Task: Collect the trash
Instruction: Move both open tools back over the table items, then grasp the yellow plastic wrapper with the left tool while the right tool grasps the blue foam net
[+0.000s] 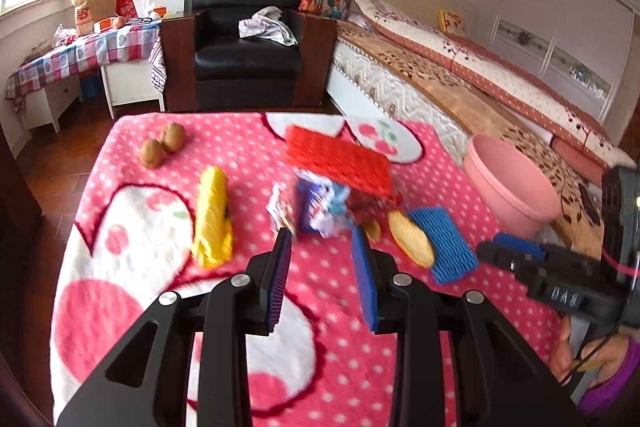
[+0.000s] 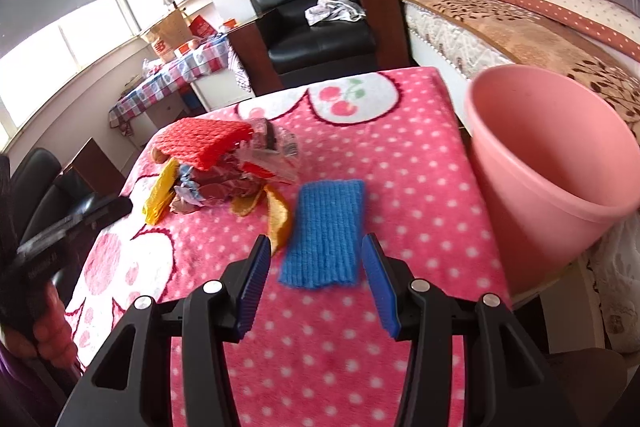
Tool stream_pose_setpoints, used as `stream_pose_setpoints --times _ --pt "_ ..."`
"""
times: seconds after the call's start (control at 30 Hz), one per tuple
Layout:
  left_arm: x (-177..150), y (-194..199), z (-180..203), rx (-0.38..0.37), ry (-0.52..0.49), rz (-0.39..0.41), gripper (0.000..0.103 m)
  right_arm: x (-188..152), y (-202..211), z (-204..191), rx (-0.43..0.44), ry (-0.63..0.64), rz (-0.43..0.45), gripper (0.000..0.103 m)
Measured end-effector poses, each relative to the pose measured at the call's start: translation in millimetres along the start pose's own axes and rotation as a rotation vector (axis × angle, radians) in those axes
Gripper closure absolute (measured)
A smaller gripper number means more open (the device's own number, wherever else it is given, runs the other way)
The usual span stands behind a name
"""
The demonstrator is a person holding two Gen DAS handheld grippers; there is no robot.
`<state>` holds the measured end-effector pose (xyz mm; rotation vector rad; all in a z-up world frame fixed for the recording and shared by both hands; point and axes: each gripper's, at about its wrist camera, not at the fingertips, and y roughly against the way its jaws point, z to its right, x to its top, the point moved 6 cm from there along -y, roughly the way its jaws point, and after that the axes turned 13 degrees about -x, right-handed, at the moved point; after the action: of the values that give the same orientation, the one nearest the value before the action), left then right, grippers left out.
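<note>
Trash lies on a table under a pink dotted blanket. A red foam net rests on crumpled wrappers. A yellow foam net, a blue foam net and orange peel lie around them. A pink bin stands at the table's right edge. My left gripper is open and empty, just short of the wrappers. My right gripper is open and empty, its fingers on either side of the blue net's near end.
Two walnuts lie at the far left of the blanket. A black armchair with a cloth stands behind the table, a bed to the right, and a checked side table by the window.
</note>
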<state>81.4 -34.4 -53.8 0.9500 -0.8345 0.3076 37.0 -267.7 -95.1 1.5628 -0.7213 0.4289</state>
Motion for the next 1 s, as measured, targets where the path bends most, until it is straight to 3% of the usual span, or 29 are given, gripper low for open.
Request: stream_pose_setpoints --times 0.17,0.3,0.53,0.8,0.87,1.0 --pt "4.7 5.9 -33.2 0.071 0.030 0.002 0.072 -2.1 3.1 -9.4 0.007 0.028 0.022 0.056" --pt "-2.9 8.2 -69.7 0.129 0.112 -0.013 0.072 -1.4 0.5 -10.3 -0.007 0.036 0.029 0.056" --pt "-0.1 -13.2 -81.8 0.129 0.156 -0.043 0.072 -2.1 -8.6 -4.4 -0.035 0.004 0.007 0.056" --pt "-12.1 -43.0 -96.3 0.208 0.169 -0.105 0.072 -7.1 -25.5 4.6 -0.056 -0.038 -0.065 0.056" --pt "-15.7 -43.2 -98.3 0.219 0.174 -0.114 0.085 -6.3 -29.3 3.4 -0.063 -0.038 -0.074 0.056" --pt "-20.2 -31.3 -99.3 0.211 0.179 -0.103 0.093 -9.8 -41.7 4.5 -0.071 -0.046 -0.123 0.057"
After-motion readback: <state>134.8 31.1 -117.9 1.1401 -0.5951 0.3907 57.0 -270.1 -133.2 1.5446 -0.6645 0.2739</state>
